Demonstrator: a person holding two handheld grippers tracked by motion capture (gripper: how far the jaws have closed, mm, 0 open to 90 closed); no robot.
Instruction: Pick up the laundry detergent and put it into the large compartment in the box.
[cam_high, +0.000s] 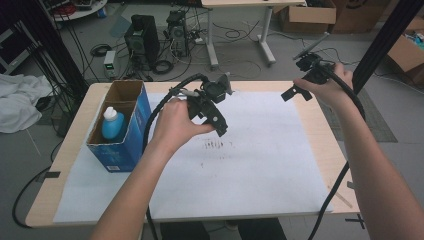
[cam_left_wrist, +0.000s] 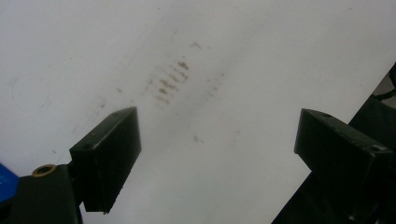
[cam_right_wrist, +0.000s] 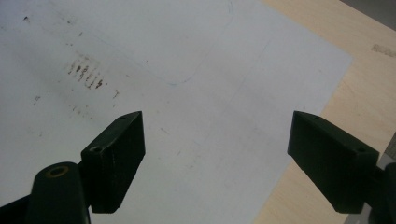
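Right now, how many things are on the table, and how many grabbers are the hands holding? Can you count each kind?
Blue cardboard box: 1
Blue bottle with white cap, standing in the box: 1
White paper sheet: 1
Grippers, left and right, both open: 2
Total: 5

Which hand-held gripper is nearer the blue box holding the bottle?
Left. The left hand-held gripper hangs just right of the blue box; the right hand-held gripper is over the table's far right corner.

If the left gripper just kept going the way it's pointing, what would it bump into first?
Most likely the white sheet on the table, near the brown smudges. The left gripper is open, with nothing between its jaws and the sheet, though how far off is unclear.
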